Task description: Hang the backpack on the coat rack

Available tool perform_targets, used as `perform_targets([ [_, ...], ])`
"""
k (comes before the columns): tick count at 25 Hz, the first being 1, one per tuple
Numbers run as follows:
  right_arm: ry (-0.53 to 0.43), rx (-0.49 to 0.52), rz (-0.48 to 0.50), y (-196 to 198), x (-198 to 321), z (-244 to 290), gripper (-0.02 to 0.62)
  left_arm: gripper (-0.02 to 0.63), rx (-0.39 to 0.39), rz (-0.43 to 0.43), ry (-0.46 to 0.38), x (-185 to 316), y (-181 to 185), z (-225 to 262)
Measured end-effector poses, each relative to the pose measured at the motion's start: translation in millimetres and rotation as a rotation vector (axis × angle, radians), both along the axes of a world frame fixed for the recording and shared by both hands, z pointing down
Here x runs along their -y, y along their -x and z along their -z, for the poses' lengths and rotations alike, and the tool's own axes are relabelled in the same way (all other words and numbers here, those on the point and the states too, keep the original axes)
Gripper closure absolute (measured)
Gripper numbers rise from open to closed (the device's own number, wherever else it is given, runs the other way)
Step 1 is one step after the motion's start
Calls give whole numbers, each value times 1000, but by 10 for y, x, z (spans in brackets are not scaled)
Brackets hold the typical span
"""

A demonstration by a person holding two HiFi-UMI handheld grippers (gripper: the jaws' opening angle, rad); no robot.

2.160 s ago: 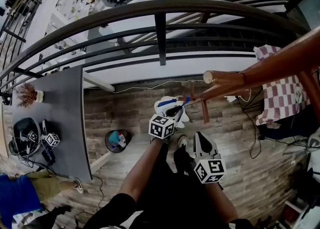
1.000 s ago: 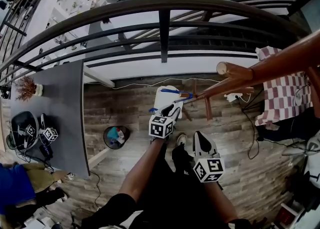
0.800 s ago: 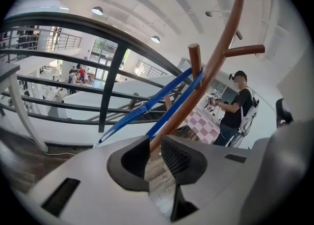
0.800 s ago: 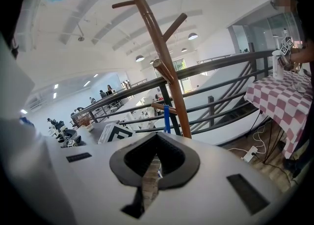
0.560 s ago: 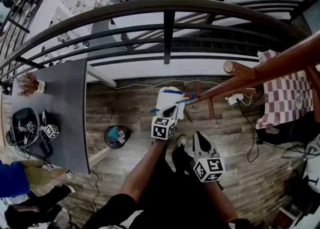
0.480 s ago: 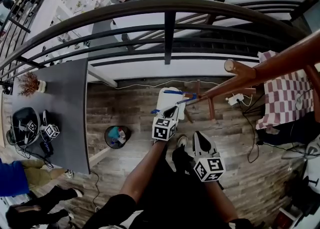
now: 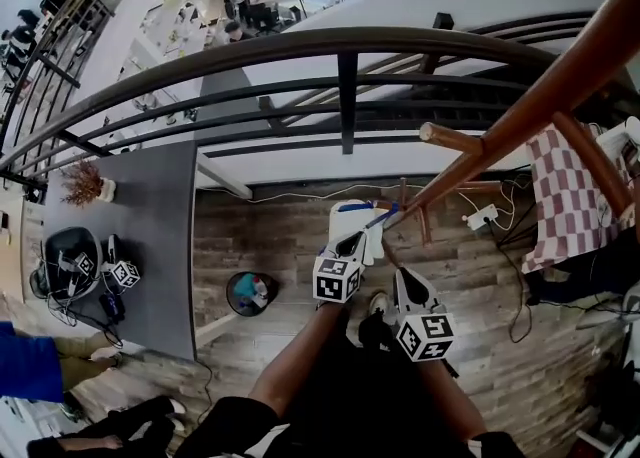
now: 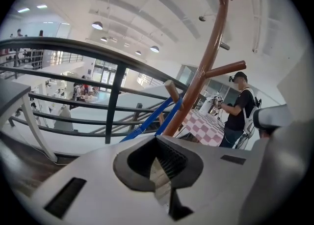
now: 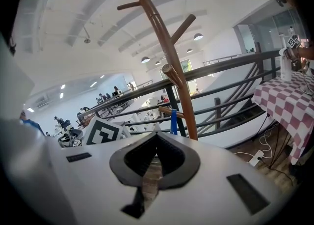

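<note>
- backpack (image 7: 346,222) hangs low beside the coat rack (image 7: 530,96) pole, with its blue strap (image 8: 147,121) looped over a low peg (image 8: 171,91), so I judge the peg is taking the weight
- my left gripper (image 7: 352,244) is closed and the strap runs into its tip; I read it as pinched there to steady the loop
- right gripper (image 7: 405,282) is closed on nothing, parked clear
- bag body is mostly hidden under the left gripper; can't tell how far the strap sits on the peg

A dark curved metal railing (image 7: 340,46) runs across above a wood-plank floor (image 7: 290,236). A round black bin (image 7: 252,293) stands beside a grey surface (image 7: 150,206) bearing a small potted plant (image 7: 88,186). At right hangs a red-and-white checked cloth (image 7: 560,196).
</note>
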State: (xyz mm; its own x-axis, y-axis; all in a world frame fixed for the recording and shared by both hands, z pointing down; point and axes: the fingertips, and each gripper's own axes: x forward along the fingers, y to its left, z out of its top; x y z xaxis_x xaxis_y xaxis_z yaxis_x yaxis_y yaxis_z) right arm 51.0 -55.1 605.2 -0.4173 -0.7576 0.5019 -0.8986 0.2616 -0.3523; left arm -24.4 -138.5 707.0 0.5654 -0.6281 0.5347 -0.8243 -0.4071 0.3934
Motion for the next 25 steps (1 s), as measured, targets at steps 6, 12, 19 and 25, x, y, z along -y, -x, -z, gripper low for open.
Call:
perform_targets([
  [6,-19,1,42,66,74,29,581,598,6,27,-42,-116,102,326],
  [12,-60,14,76,36,140,121,581,597,5,-24,-78,-324,33,621],
  [19,-107,24,95,-79,181,271,581,597,37,-18,-196,-501,68,1024],
  [25,-152,27,110,-256,207,428,581,598,54,41,-257,-554,67,1259],
])
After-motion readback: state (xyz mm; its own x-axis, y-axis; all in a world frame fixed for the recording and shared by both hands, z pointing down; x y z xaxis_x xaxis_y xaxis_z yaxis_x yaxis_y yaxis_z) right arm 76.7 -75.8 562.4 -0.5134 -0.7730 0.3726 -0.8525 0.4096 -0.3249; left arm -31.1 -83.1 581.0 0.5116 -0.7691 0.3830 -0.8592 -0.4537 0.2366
